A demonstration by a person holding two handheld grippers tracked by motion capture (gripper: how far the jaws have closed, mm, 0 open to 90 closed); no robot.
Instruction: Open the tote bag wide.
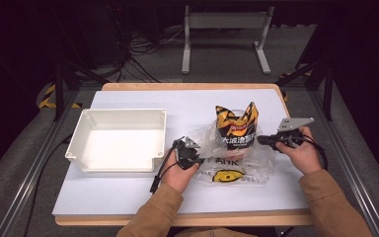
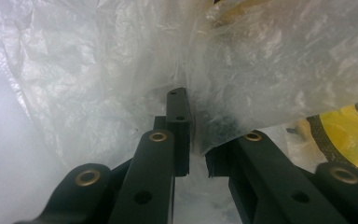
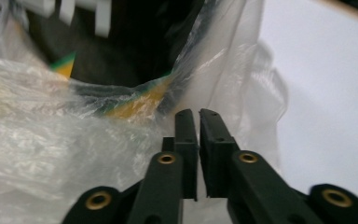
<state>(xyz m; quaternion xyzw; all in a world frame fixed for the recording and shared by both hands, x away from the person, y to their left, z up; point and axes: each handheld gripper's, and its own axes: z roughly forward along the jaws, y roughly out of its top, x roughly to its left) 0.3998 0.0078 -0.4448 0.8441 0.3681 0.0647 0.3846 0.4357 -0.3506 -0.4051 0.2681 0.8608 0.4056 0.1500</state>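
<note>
A: Nearest the lens, left gripper view: black jaws clenched on a fold of the clear plastic bag (image 2: 121, 79). Film is bunched between the pads.

B: The right side?

A: Right gripper view: jaws drawn almost together at the bag's edge, thin film seemingly caught in the slit. Looks like a pinch, though the film there is hard to read.

B: From the high view?

A: Left gripper (image 1: 190, 154) at the bag's near-left side, right gripper (image 1: 271, 140) at its right edge. The plastic bag lies on the table (image 1: 128, 192), right of centre. A black-and-orange snack packet (image 1: 236, 127) stands inside it, its top poking above the mouth.

B: Step in hand?

A: My reading: both grippers hold the bag mouth with the packet partly in. The next move probably calls for working the film up around the packet, pulling evenly so the thin plastic doesn't slip out.

B: Other containers?

A: White plastic box (image 1: 119, 139), left of the bag and apart from it. Nothing inside.
</note>
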